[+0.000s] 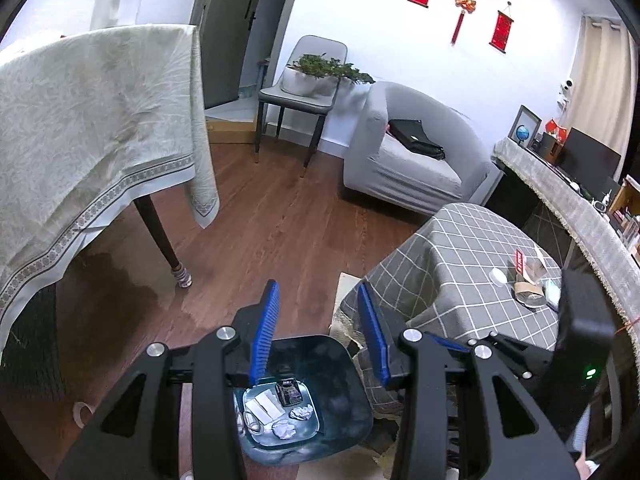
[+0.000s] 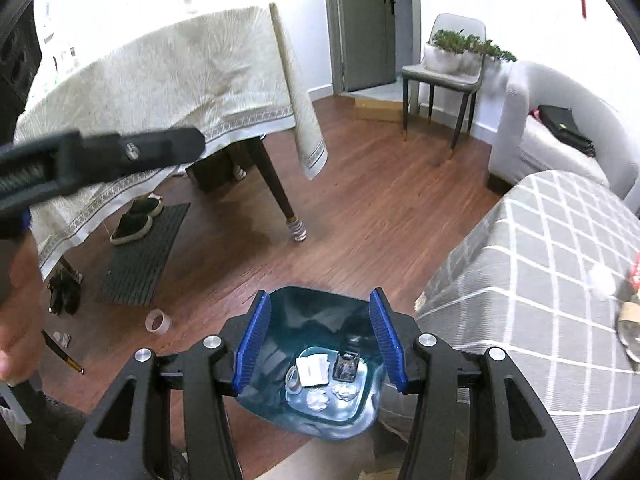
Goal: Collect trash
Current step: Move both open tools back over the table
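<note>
My right gripper (image 2: 322,338) hangs with its blue pads spread apart and nothing between them, straight above the bin (image 2: 320,312). My left gripper (image 1: 318,332) shows the same — pads parted, nothing gripped — with the bin below and between its fingers (image 1: 264,332).

The bin is dark teal, standing on the wooden floor (image 2: 380,208) hard by the corner of the low table with the grey checked cloth (image 2: 540,264). At its bottom I see a small black box (image 2: 347,365), a flat white packet (image 2: 314,368), two crumpled paper balls (image 2: 318,400) and a clear ring at the left; I cannot tell what the ring is.

On the checked cloth, in the left view, more litter lies together near the far edge: a white round lid (image 1: 498,276), a brown cardboard sleeve (image 1: 526,288), a clear wrapper with a red label (image 1: 530,266). The body of my right gripper rises at the frame's right edge in front of part of that table.

On the floor left of the bin lies a tape roll (image 2: 158,322). Farther left — a dark ribbed mat (image 2: 140,256) with a pair of slippers (image 2: 136,218) under the big table with the pale cloth (image 2: 160,76). My left gripper's body crosses the upper left of the right view, a hand (image 2: 18,312) below it. Beyond stand a grey chair with a potted plant (image 2: 460,50) and a grey sofa (image 2: 540,136).
</note>
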Demonstrator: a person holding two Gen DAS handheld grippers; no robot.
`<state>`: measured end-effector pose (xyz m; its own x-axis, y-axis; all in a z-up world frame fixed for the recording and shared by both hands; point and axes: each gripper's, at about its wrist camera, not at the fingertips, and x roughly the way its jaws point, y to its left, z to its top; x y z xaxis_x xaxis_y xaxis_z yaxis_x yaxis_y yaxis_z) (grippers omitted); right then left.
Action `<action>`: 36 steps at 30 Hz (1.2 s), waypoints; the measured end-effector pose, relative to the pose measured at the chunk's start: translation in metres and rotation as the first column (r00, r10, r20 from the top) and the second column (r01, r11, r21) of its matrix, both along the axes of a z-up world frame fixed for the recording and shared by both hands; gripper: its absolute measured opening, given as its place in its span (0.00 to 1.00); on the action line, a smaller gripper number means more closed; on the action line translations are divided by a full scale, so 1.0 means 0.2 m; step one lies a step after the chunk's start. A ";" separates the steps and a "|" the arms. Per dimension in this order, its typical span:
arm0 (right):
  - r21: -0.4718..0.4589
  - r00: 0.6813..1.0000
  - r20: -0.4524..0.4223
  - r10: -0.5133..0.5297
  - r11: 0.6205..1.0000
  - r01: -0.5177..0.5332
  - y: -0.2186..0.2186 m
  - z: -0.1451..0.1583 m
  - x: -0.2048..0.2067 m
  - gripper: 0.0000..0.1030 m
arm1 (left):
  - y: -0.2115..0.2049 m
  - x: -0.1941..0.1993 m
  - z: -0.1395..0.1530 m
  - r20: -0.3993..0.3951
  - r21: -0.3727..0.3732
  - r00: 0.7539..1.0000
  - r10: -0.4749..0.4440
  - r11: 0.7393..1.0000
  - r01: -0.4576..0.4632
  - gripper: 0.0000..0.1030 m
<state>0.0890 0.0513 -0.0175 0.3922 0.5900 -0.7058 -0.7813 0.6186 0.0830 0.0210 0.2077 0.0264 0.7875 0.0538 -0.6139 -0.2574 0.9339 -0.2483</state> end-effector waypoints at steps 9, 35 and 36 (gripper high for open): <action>0.018 0.997 0.022 -0.080 0.997 0.079 -0.21 0.06 0.06 0.51 | -0.20 0.11 0.00 -0.001 0.004 0.997 -0.074 0.997 0.074 0.50; 0.041 0.918 0.027 -0.395 0.918 0.394 -1.22 0.10 0.40 0.67 | -0.95 0.47 -0.05 0.000 0.009 0.954 -0.299 0.954 0.299 0.84; 0.043 0.914 0.028 -0.405 0.914 0.403 -1.25 0.10 0.41 0.68 | -0.99 0.50 -0.06 -0.001 0.004 0.949 -0.314 0.949 0.314 0.86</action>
<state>0.1713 -0.1986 0.0033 0.6267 0.4006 -0.6684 -0.4680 0.8793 0.0882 0.1203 0.0103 0.0142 0.7649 -0.1934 -0.6144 0.0488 0.9685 -0.2441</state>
